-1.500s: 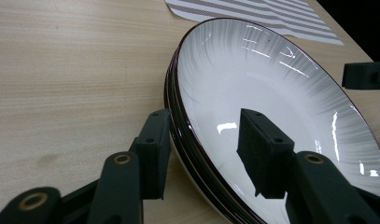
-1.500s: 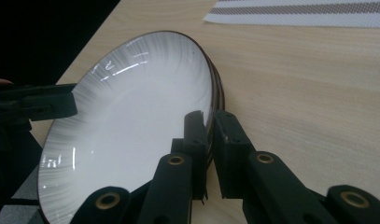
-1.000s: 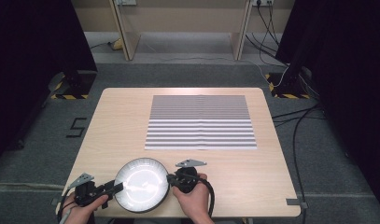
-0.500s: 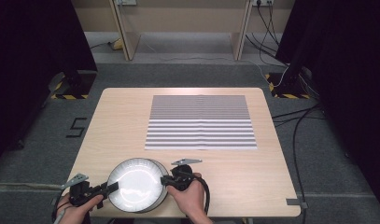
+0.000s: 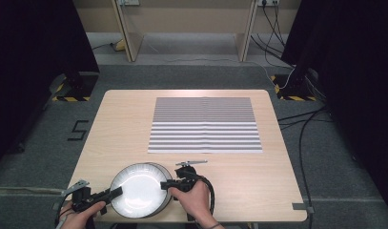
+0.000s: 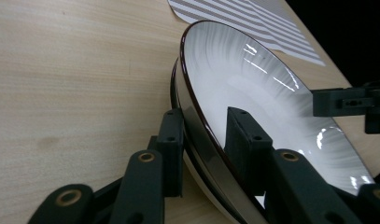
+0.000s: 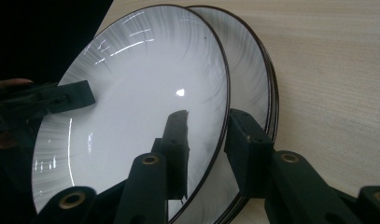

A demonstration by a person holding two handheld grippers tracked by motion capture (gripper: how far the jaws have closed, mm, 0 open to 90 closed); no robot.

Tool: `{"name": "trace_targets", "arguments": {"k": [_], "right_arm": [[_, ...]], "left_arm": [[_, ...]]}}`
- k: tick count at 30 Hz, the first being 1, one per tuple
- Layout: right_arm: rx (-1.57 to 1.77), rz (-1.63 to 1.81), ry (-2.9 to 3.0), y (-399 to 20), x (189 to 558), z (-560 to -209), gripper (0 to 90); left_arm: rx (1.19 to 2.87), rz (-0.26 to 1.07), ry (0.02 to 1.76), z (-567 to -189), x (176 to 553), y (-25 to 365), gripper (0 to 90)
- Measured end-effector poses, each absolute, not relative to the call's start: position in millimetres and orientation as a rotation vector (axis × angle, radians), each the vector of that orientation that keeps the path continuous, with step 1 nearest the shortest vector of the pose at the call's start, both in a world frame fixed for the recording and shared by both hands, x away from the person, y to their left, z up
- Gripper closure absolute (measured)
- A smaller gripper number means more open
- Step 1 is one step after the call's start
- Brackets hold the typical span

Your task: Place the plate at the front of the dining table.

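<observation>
A stack of white plates (image 5: 139, 194) with thin dark rims stands near the front edge of the wooden table (image 5: 258, 176), well in front of the striped mat (image 5: 205, 125). The top plate (image 7: 127, 107) is tilted up from the lower plates (image 7: 253, 74), and both grippers reach to its rim from opposite sides. The left gripper (image 6: 204, 140) has just been closing, and its jaws now press on the rim of the top plate, one pad (image 6: 171, 149) under it and one on its white face. The right gripper (image 7: 206, 144) has just been opening; the rim sits between its jaws, but on the inner side a gap is visible, so I judge that it holds nothing. The risk, I think, is that the plate now hangs on one narrow grip only. The glazed surface looks slippery, so the plate can pivot between the left pads, slide out and fall back on the lower plates, which may chip them. The stack is also close to the table edge, so a pull toward the person can drag the lower plates off the table.
</observation>
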State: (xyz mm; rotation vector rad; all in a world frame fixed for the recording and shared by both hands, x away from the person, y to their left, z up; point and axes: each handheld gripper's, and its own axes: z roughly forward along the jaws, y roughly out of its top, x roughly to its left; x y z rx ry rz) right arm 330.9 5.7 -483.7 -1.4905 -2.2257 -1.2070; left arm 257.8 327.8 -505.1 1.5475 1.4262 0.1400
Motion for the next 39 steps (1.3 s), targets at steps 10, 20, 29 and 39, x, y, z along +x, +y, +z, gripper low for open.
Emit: {"name": "trace_targets", "arguments": {"k": [10, 20, 29, 39], "right_arm": [[-1.565, -1.255, -1.985, -5.4, 333.3, -491.7, 72.3], [-1.575, -1.207, -1.913, -9.4, 331.4, -492.0, 72.1], [-1.571, -1.233, -1.717, -19.0, 333.9, -500.8, 71.4], [-1.522, -1.171, -1.825, -0.9, 326.5, -507.8, 76.8]], "left_arm": [[1.560, 0.209, 1.409, -504.8, 256.2, 323.8, 69.0], [1.569, 0.229, 1.405, -505.0, 255.8, 322.8, 69.8], [1.536, 0.222, 1.413, -507.0, 256.0, 324.1, 71.5], [1.516, 0.223, 1.379, -506.0, 255.0, 323.2, 73.4]]}}
